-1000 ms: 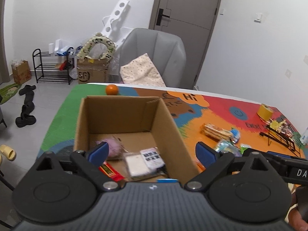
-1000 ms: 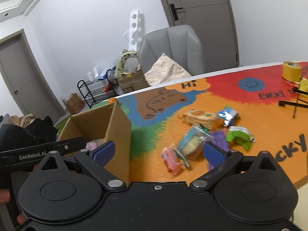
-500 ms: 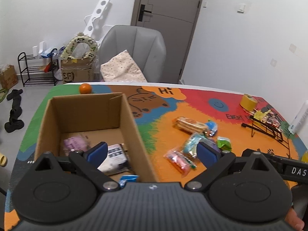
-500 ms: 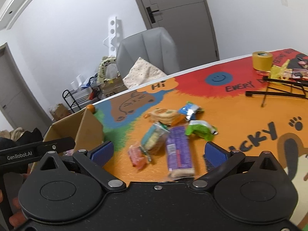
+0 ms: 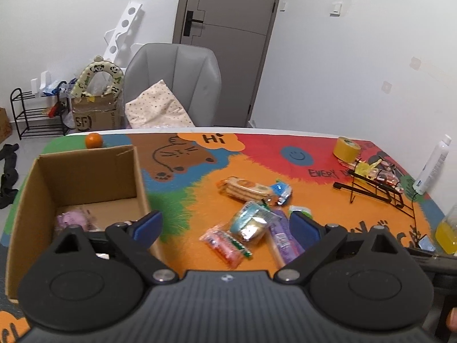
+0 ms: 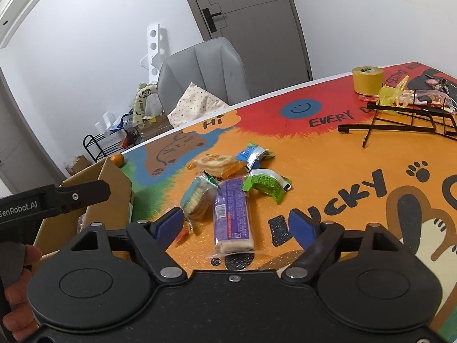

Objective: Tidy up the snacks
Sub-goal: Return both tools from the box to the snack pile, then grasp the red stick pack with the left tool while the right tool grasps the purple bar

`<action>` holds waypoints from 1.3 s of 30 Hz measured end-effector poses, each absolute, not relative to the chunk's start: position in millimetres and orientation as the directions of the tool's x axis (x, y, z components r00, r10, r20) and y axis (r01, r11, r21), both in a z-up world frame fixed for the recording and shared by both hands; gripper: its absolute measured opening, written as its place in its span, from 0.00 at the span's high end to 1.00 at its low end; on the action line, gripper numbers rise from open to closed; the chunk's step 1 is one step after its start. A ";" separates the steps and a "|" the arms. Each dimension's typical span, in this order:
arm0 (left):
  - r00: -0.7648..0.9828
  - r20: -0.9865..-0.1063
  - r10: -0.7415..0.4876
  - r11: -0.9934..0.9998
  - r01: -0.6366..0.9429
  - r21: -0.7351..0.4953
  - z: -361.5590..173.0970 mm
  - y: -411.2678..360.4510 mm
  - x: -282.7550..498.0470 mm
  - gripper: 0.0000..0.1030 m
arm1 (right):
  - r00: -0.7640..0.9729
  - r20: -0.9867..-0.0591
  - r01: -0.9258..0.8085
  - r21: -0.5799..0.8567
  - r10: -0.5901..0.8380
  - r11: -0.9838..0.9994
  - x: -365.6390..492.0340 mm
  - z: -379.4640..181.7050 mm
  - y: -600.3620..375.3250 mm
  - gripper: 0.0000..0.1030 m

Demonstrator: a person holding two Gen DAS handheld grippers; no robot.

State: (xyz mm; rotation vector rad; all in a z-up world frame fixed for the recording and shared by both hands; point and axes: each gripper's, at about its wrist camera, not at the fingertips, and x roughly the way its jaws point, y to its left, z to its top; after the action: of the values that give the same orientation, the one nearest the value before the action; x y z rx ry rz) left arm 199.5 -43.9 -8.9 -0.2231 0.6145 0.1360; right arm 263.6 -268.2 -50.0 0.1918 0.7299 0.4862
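A heap of snack packets lies mid-table: a cracker pack (image 5: pixel 245 190), a blue packet (image 5: pixel 281 191), a teal packet (image 5: pixel 251 223) and a pink packet (image 5: pixel 225 244). The purple wafer pack (image 6: pixel 232 214) lies lengthwise between the blue pads of my right gripper (image 6: pixel 234 224). Its jaws are closing, and both pads stand clear of the pack. A green packet (image 6: pixel 267 184) sits just beyond. My left gripper (image 5: pixel 225 225) hovers open and holds nothing, between the heap and the open cardboard box (image 5: pixel 85 188) on its left. A pale purple packet (image 5: pixel 74 218) lies in the box.
An orange (image 5: pixel 94 140) sits behind the box. At the far right stand a yellow tape roll (image 5: pixel 347 148), a black wire rack (image 5: pixel 377 191), a white bottle (image 5: pixel 434 165) and a glass of yellow liquid (image 5: pixel 447 228). A grey chair (image 5: pixel 174 85) stands behind the table.
Both grippers have swung right, from the box toward the snack heap. The right one has come down close over the purple wafer pack and its jaws have narrowed.
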 end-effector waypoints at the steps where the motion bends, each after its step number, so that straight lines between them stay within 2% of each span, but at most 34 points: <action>1: 0.809 -0.585 0.058 0.968 -0.189 -0.165 -9.5 -46.2 201.0 0.07 | 0.640 -0.593 -0.356 0.334 0.488 0.873 264.0 -50.7 -269.1 0.22; 7: 0.797 -0.602 0.048 0.970 -0.181 -0.163 -17.0 -56.5 210.6 0.12 | 0.633 -0.599 -0.353 0.342 0.492 0.871 266.7 -56.4 -272.5 0.26; 9: 0.797 -0.602 0.057 0.965 -0.199 -0.172 -19.9 -57.2 212.3 0.18 | 0.630 -0.602 -0.349 0.346 0.491 0.871 268.4 -58.7 -272.6 0.26; 14: 0.785 -0.617 0.056 0.955 -0.222 -0.196 -26.8 -60.2 221.0 0.33 | 0.614 -0.616 -0.346 0.352 0.493 0.870 275.1 -66.9 -268.6 0.35; 17: 0.777 -0.628 0.043 0.956 -0.215 -0.200 -34.1 -64.3 227.9 0.36 | 0.606 -0.624 -0.345 0.353 0.494 0.870 278.6 -71.8 -266.2 0.38; 21: 0.752 -0.659 0.029 0.949 -0.227 -0.217 -47.5 -65.0 237.7 0.46 | 0.592 -0.635 -0.343 0.358 0.496 0.868 284.6 -78.6 -262.4 0.40; 26: 0.733 -0.680 0.030 0.948 -0.235 -0.212 -58.9 -68.7 247.2 0.49 | 0.575 -0.647 -0.357 0.353 0.501 0.865 292.8 -83.8 -255.2 0.43; 33: 0.714 -0.699 0.027 0.941 -0.254 -0.223 -72.5 -70.0 260.3 0.62 | 0.543 -0.672 -0.375 0.341 0.503 0.862 304.9 -93.4 -244.8 0.49; 39: 0.699 -0.713 0.048 0.931 -0.289 -0.221 -82.8 -67.2 267.5 0.63 | 0.532 -0.688 -0.383 0.325 0.494 0.865 310.2 -99.4 -236.3 0.49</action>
State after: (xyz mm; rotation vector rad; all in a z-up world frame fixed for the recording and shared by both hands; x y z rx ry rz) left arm 267.5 -67.2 -82.8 -0.3309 0.7769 0.1915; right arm 310.2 -236.3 -99.4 0.1398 0.8638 0.5250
